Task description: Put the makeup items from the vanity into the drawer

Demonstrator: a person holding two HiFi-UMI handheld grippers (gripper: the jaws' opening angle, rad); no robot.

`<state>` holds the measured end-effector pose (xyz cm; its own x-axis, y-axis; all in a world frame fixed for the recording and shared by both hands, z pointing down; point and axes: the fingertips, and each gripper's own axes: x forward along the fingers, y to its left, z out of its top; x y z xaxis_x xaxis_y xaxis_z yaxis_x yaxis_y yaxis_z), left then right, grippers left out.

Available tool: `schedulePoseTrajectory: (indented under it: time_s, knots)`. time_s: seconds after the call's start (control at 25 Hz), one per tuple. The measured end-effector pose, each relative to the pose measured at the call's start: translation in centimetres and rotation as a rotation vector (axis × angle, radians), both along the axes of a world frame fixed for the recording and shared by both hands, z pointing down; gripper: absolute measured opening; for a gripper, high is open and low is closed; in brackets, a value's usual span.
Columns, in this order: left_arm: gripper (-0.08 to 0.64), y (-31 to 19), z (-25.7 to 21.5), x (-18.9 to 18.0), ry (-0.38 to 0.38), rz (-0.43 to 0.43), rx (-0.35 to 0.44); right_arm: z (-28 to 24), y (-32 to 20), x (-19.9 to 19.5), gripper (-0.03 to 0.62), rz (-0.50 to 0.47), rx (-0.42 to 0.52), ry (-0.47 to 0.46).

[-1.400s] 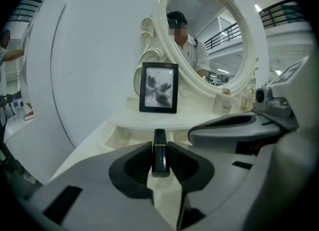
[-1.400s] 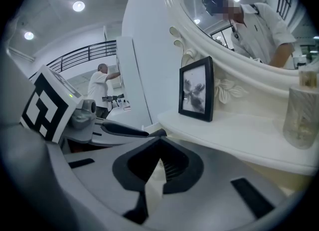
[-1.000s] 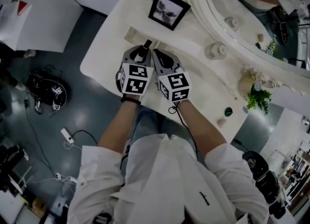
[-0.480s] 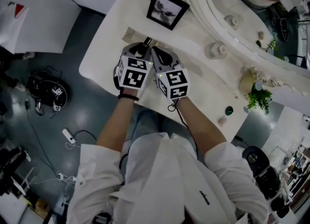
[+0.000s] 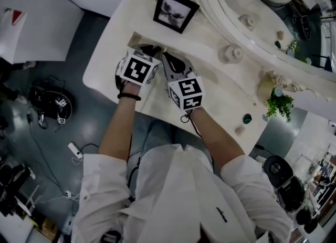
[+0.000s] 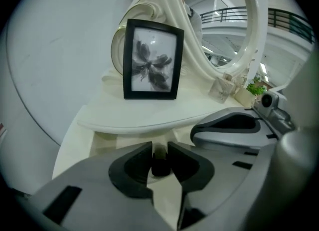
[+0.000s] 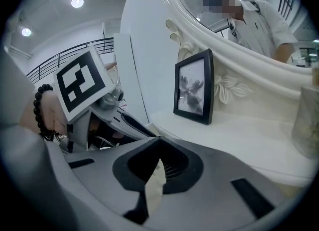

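**Left gripper** [image 6: 159, 156]: jaws closed on a dark makeup item [image 6: 159, 166], a short, stubby piece pinched between the two pads. Its lower end is hidden by the jaws.

**Dark makeup item:** held in front of and below the picture frame [image 6: 152, 59], over the open drawer [image 6: 106, 144]. Whether it touches the drawer cannot be told.

**Right gripper** [image 7: 158, 138]: jaws closed tip to tip, with nothing between them. It sits just beside the left gripper, on the side away from the frame's left edge, and points toward the frame.

**Drawer** [image 5: 135, 39]: pulled out from the vanity [image 5: 209, 82], directly in front of the picture frame [image 5: 176, 10]. The left gripper [image 5: 149, 51] sits over its opening and the right gripper [image 5: 164, 54] at its edge.

**Picture frame** [image 7: 195, 86]: black, upright on the vanity top, against the mirror [image 5: 273, 24] surround.

**White knobbed jar** [image 5: 231, 54]: on the vanity top, to the right of the frame.

**Small green pot** [image 5: 247, 119] and **potted plant** [image 5: 280, 105]: at the vanity's far end, well apart from the frame.
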<state>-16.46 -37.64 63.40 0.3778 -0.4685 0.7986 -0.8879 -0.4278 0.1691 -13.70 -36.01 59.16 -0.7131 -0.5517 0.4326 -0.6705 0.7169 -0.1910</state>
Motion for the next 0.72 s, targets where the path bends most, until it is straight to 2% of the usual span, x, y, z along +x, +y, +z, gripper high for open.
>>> schedulePoseTrajectory:
  time_s: [0.08, 0.32, 0.52, 0.72]
  knots:
    - [0.114, -0.2, 0.3, 0.1, 0.017, -0.027, 0.026, 0.1, 0.0, 0.2, 0.018, 0.001, -0.002, 0.000]
    - [0.115, -0.5, -0.4, 0.1, -0.009, -0.079, 0.195, 0.5, -0.2, 1.0, 0.018, 0.017, -0.007, 0.003]
    - [0.237, -0.2, -1.0, 0.0, 0.042, -0.144, 0.264, 0.3, 0.3, 1.9, 0.018, 0.037, -0.015, -0.003]
    - [0.242, 0.3, -3.7, -0.7, 0.058, -0.191, 0.406, -0.5, 1.1, 3.6, 0.017, 0.055, -0.009, -0.010]
